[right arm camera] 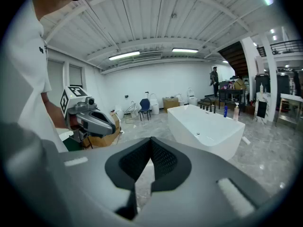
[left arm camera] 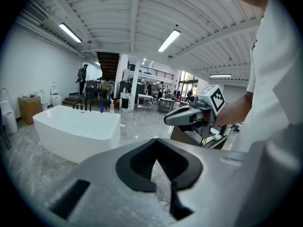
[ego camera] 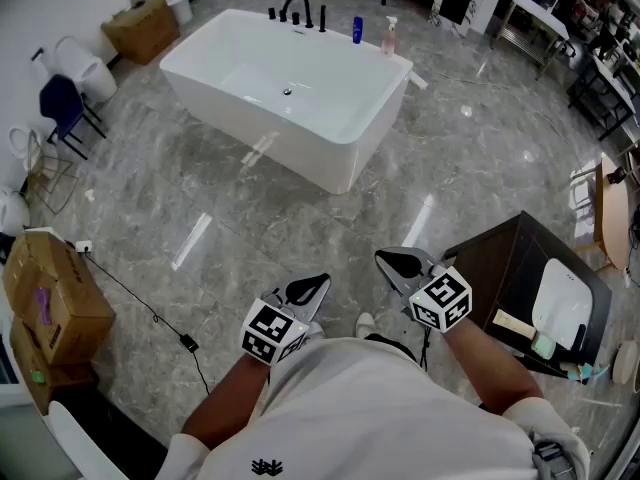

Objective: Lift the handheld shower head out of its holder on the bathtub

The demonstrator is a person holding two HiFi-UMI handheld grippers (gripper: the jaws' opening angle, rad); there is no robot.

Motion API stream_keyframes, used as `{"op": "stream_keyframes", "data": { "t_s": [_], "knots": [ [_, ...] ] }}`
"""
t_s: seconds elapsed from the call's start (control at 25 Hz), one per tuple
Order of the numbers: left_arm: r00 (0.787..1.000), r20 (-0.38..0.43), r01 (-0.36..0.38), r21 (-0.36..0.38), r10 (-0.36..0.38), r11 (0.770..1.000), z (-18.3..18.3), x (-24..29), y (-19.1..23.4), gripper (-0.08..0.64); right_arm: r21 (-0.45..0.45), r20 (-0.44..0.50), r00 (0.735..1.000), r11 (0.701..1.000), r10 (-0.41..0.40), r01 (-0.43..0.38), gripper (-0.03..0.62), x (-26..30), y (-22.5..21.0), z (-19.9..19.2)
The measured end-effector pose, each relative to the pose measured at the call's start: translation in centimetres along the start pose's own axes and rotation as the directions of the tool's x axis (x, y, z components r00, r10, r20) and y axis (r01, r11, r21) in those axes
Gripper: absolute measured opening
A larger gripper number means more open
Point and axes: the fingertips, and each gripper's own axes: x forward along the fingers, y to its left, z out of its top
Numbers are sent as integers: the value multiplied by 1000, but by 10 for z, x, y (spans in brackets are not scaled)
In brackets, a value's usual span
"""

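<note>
Left gripper (ego camera: 308,290), right gripper (ego camera: 400,264) both closed, empty; bathtub (ego camera: 300,153) well apart.

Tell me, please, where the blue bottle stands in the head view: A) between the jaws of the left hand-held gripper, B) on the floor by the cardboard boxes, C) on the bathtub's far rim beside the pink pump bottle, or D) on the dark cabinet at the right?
C: the blue bottle stands on the far rim of the bathtub, right beside the pink pump bottle and near the black faucet.
</note>
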Motion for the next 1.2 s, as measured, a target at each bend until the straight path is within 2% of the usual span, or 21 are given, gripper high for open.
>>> {"op": "stream_keyframes", "data": {
  "t_s": [0.28,0.56,0.72,0.8,0.96,1.2],
  "knots": [
    [999,32,16,-11,-16,1000,51,59,-8,6,11,0,999,999,32,-32,11,-9,-55,14],
    [1000,31,5,-4,-5,1000,84,104,-12,6,-45,18,998,997,63,-62,16,-10,-109,15],
    [1000,23,6,-18,-5,1000,91,114,5,6,-40,35,999,999,21,-20,127,5,-149,21],
    [1000,24,17,-27,-16,999,92,116,21,6,-37,39,999,999,-10,12,182,18,-167,27],
    [999,34,39,-48,-38,998,99,115,76,6,-23,41,996,997,-75,76,201,56,-200,48],
    [997,41,68,3,-68,998,129,95,182,6,12,33,987,988,-157,157,204,134,-233,93]
  ]
}}
